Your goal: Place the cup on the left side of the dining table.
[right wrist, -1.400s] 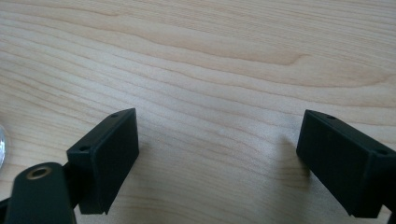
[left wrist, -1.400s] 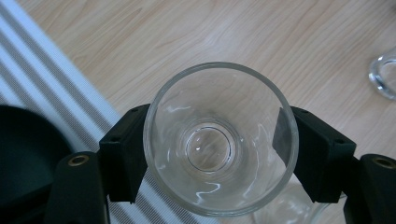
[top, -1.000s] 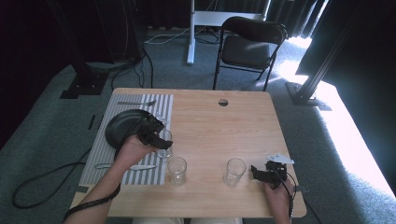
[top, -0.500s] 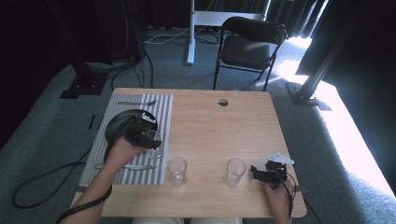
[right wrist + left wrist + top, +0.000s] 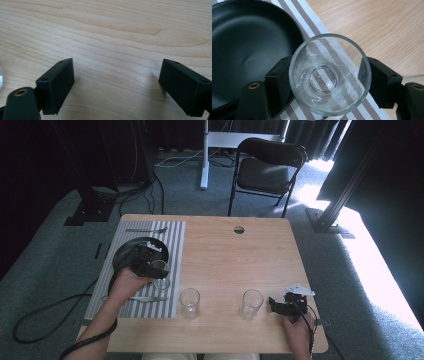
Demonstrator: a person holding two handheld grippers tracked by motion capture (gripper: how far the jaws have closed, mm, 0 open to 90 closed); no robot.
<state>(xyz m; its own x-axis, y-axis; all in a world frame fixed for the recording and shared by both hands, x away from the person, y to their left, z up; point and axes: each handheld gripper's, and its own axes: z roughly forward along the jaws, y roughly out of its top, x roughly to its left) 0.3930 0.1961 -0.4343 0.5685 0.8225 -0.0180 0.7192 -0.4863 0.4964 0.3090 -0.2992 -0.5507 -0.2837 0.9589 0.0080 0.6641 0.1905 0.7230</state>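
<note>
Over the near left part of the wooden surface (image 5: 220,250), in the high view, the left gripper (image 5: 150,261) holds a clear glass (image 5: 161,274) above the striped placemat (image 5: 172,270), just right of the black plate (image 5: 125,252); two more glasses (image 5: 189,302) stand on the bare wood near the front edge, the second glass (image 5: 251,303) just left of the right gripper (image 5: 279,305), which rests low near the right corner. A knife (image 5: 147,298) lies on the mat's near end and another utensil (image 5: 146,230) at its far end. Looking along the left gripper (image 5: 329,82) in its own view, the jaws are clamped on the glass (image 5: 329,75) from both sides, its mouth facing the camera, with the plate (image 5: 249,45) to the left and the mat (image 5: 312,27) beneath. From the right gripper view, the right gripper (image 5: 117,85) has its jaws spread wide with nothing between them, only bare wood (image 5: 112,32) ahead. By my judgement one glass is being set at the place setting and not yet released; the other two still wait.
</note>
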